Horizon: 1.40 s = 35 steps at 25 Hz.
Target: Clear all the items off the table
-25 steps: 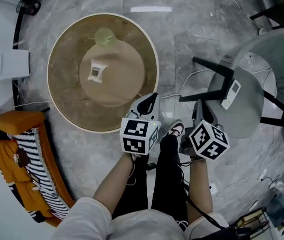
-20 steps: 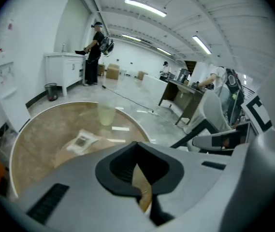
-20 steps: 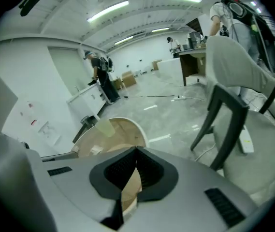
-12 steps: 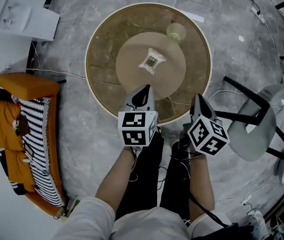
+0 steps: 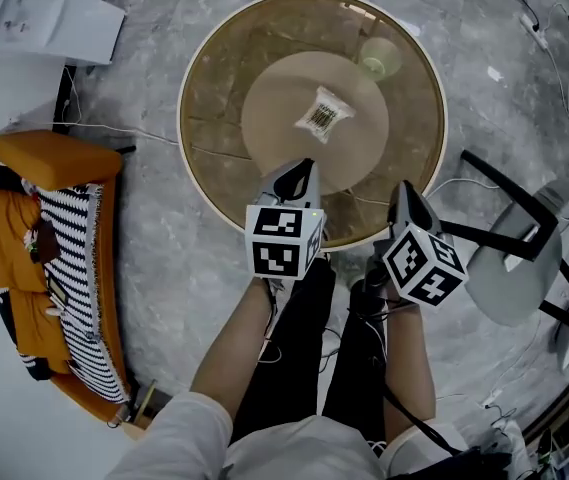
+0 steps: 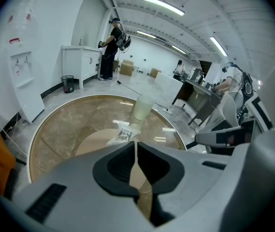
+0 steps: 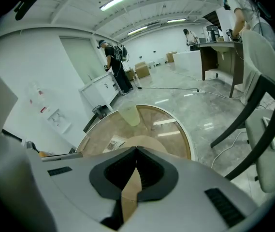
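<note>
Here the left hand-held gripper (image 5: 302, 171) and the right hand-held gripper (image 5: 404, 196) are clenched and empty at the near rim of the round, glossy brown desk (image 5: 209, 118). A crinkly clear packet (image 5: 324, 114) lies mid-desk, with a translucent pale-green cup (image 5: 379, 58) standing beyond it.

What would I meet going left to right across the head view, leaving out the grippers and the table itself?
orange seat → packet → cup → chair
</note>
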Tool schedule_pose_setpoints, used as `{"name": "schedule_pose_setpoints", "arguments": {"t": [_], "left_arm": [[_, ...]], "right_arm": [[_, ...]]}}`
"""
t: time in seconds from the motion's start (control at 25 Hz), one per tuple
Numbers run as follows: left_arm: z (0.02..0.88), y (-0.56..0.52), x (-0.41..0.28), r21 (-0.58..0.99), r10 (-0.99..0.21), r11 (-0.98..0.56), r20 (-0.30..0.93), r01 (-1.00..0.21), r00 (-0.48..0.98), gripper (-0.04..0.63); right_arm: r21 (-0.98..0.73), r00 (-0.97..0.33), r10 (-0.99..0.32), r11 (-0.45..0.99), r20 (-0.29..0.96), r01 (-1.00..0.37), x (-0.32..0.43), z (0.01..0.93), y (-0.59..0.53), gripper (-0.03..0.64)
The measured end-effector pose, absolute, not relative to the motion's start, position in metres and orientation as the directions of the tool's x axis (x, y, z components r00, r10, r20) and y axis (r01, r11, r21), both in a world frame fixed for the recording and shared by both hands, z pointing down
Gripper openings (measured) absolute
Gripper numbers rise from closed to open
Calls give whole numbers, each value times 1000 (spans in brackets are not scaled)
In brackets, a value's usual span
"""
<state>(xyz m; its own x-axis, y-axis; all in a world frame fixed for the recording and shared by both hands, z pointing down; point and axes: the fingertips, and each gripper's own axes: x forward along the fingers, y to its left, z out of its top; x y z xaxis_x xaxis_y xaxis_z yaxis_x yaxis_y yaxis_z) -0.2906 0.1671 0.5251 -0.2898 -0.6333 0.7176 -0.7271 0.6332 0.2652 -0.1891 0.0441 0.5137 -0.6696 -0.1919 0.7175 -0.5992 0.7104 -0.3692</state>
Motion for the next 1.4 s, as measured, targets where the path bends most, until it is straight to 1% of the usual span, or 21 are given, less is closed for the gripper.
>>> {"name": "schedule_pose_setpoints", "arguments": {"t": [0.04, 0.08, 0.16, 0.28, 0.36, 0.4, 0.48, 0.6, 0.76, 0.88, 0.92, 1.04, 1.4], "left_arm": [[529, 165, -294, 264, -631, 625, 725, -735, -276, 16], [534, 162, -297, 269, -632, 614, 730, -742, -258, 40], [545, 153, -303, 283, -637, 585, 741, -760, -214, 141], [563, 140, -315, 268, -628, 533, 761, -802, -163, 194], [576, 129, -322, 269, -617, 487, 780, -831, -109, 276], [582, 125, -325, 270, -605, 464, 792, -844, -79, 307], [595, 119, -331, 241, -562, 425, 826, -872, -45, 335], [613, 116, -341, 188, -495, 391, 868, -901, -33, 345], [635, 113, -345, 195, -404, 380, 914, -904, 27, 345], [647, 111, -347, 177, -349, 375, 936, -910, 38, 344], [649, 110, -348, 170, -344, 379, 939, -910, 32, 337], [652, 109, -350, 162, -350, 391, 937, -906, 17, 273], [654, 112, -352, 132, -327, 379, 945, -916, 1, 225]], "right_arm": [[-370, -668, -192, 708, 719, -601, -190, 517, 44, 23], [-369, -665, -192, 706, 722, -604, -191, 520, 44, 23], [-367, -659, -193, 702, 727, -611, -192, 528, 42, 23], [-364, -650, -194, 696, 735, -619, -192, 535, 40, 23], [-359, -645, -193, 698, 739, -620, -192, 537, 39, 23], [-355, -643, -193, 700, 741, -620, -192, 538, 37, 23], [-347, -635, -195, 700, 748, -624, -190, 540, 35, 23], [-340, -623, -199, 693, 756, -635, -188, 545, 32, 23], [-342, -618, -195, 689, 761, -638, -188, 553, 32, 23], [-340, -610, -189, 687, 770, -642, -185, 560, 31, 23], [-340, -607, -188, 685, 772, -645, -184, 562, 31, 23], [-339, -602, -188, 681, 776, -649, -182, 565, 29, 23], [-324, -595, -193, 689, 780, -648, -178, 567, 19, 23]]}}
